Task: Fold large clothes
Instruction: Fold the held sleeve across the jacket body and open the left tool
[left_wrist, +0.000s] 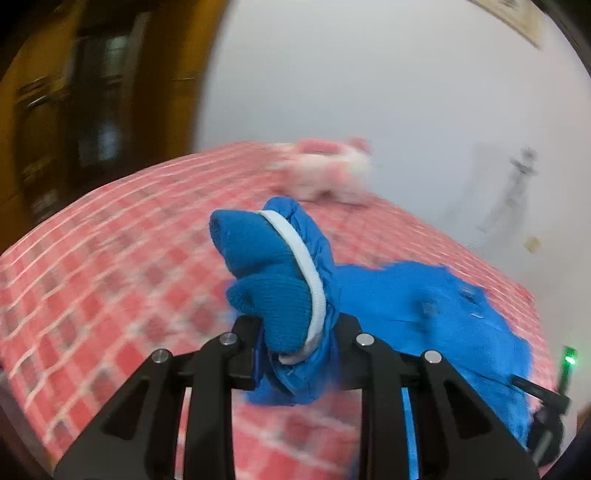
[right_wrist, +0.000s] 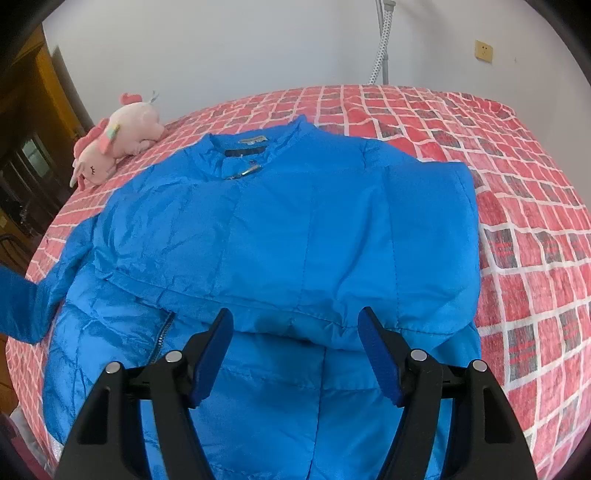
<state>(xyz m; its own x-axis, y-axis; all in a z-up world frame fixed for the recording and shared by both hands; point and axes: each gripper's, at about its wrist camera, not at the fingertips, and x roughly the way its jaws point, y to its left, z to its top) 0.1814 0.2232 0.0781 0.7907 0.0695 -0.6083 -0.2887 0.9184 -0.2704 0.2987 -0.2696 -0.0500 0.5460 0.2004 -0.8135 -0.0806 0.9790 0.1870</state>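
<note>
One blue jacket (right_wrist: 295, 229), one plush toy (right_wrist: 114, 140).

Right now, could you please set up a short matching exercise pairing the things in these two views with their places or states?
Column one:
1. left gripper
2. right gripper
3. plush toy
4. blue jacket

Column two:
a. lying near the far corner of the bed
b. open, holding nothing
c. spread on the red checked bedspread
d. shut on the knit cuff

Pairs: 1-d, 2-b, 3-a, 4-c.
</note>
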